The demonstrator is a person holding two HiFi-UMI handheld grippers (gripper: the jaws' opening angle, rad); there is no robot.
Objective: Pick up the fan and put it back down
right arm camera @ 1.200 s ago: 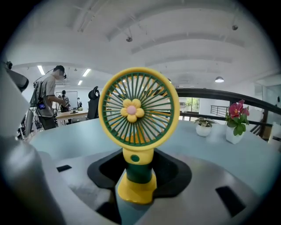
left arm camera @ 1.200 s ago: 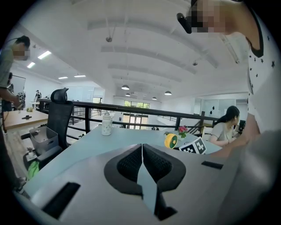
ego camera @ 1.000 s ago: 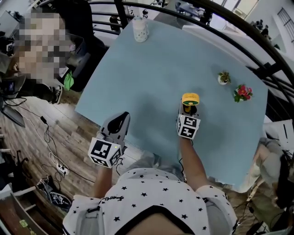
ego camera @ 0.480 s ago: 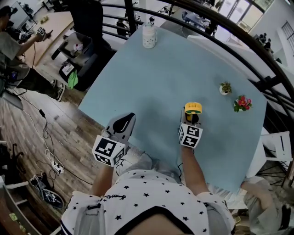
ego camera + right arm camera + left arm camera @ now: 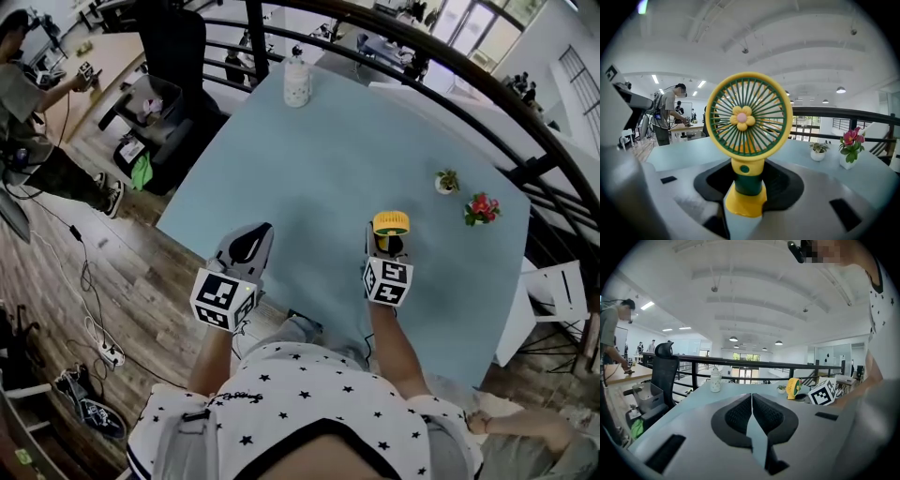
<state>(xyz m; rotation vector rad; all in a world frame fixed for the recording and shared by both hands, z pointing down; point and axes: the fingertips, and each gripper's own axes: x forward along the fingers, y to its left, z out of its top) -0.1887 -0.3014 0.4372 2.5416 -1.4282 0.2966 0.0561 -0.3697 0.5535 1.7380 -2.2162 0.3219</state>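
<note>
Apparently held fan (image 5: 749, 123) clear of table (image 5: 328, 141), stem pinched by right gripper (image 5: 749, 185); left gripper (image 5: 752, 413) pressed together, empty; set-down pending.

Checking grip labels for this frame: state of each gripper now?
Left gripper: closed, jaws together, nothing between them.
Right gripper: closed on the fan, gripping its green and yellow stem.

The fan (image 5: 749, 117), mid-frame, had a yellow ring, green grille, yellow flower with a pink middle, green neck and yellow foot. The table (image 5: 328, 159) was pale blue. The marker cubes (image 5: 223, 300) bore black-and-white squares. The shirt (image 5: 309, 394), at the bottom, was white with black stars.
</note>
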